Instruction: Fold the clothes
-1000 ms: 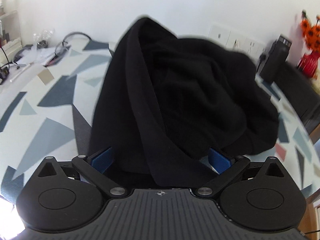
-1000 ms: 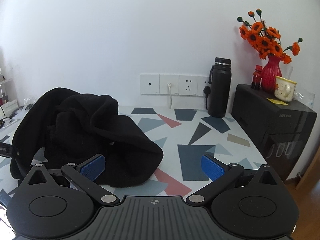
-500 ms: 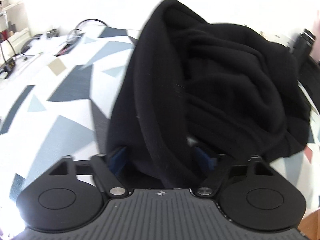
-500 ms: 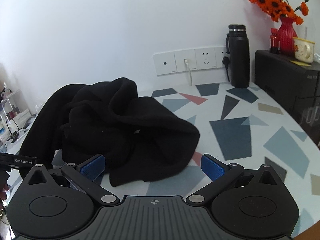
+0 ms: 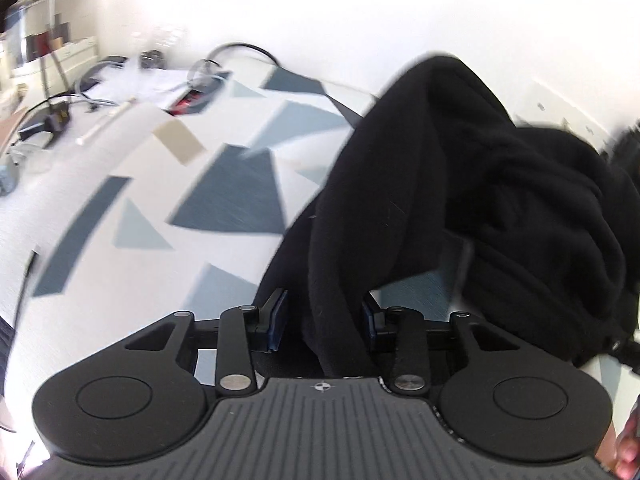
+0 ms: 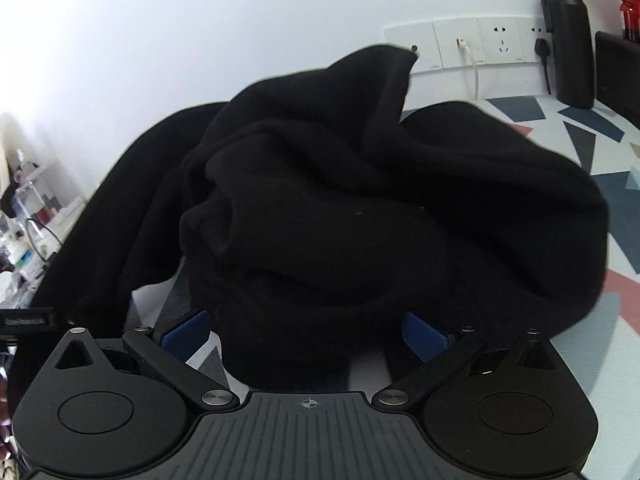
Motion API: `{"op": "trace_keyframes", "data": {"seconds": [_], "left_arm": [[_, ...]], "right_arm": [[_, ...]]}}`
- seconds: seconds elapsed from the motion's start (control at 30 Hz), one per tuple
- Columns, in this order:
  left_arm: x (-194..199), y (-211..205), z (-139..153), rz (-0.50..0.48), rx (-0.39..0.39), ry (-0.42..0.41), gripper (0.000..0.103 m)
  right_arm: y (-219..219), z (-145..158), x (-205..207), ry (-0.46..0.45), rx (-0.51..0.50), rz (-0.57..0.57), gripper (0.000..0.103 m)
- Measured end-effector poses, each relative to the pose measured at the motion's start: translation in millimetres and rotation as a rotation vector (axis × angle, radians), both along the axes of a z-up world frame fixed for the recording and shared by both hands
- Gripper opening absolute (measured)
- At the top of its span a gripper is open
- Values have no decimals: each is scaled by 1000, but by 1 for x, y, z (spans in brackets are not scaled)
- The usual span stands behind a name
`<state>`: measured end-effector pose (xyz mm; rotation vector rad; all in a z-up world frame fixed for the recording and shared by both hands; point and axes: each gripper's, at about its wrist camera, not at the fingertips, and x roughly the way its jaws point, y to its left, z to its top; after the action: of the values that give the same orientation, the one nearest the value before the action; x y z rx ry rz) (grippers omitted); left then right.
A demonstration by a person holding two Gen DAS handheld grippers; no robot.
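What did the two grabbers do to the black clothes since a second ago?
The left gripper closed its fingers on a fold of the black garment, which is now pinched between them. The right gripper moved in from the open table until its open fingers straddle the pile's edge. The garment is still crumpled, and the bottle stays by the wall.

Left tongs (image 5: 323, 320) pinched nearly closed, right tongs (image 6: 306, 332) spread wide

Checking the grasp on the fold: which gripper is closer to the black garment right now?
Left. The left gripper is clamped on a fold of the black garment; the right gripper is open, straddling its near edge.
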<state>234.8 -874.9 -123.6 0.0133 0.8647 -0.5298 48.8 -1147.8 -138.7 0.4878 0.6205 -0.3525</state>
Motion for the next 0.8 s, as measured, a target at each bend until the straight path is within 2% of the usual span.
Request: {"op": "trace_keyframes", "data": {"seconds": [0.03,0.17,0.23,0.27,0.33,0.37,0.4,0.43,0.67,0.8], "left_arm": [[5,5,1,10,-12,-6,26],[37,30,2,79,-78,-7,21],[47,39,3,104,-97,-6,21],[53,41,3,112,-98,-7,20],[65,41,2,115,-87,-14,19],[69,41,2,118,-85,-14,19],[71,42,2,124,-85,-7,19],[73,44,2,130,-85,0,19],[86,53,3,174,-84,50,19],[94,59,4,199,-84,79,19]], "right_arm": [[3,-2,8,15,-17,-12,102],[4,-7,31,61,-21,-79,102],[5,-8,38,79,-42,-90,84],[6,-7,40,77,-58,-77,80],[5,-4,38,64,-72,-55,56],[4,-2,34,64,-74,-57,50],[1,0,30,70,-74,-66,38],[-2,1,26,75,-73,-74,34],[-31,16,-15,128,-117,-179,31],[-70,16,-43,161,-126,-334,29]]}}
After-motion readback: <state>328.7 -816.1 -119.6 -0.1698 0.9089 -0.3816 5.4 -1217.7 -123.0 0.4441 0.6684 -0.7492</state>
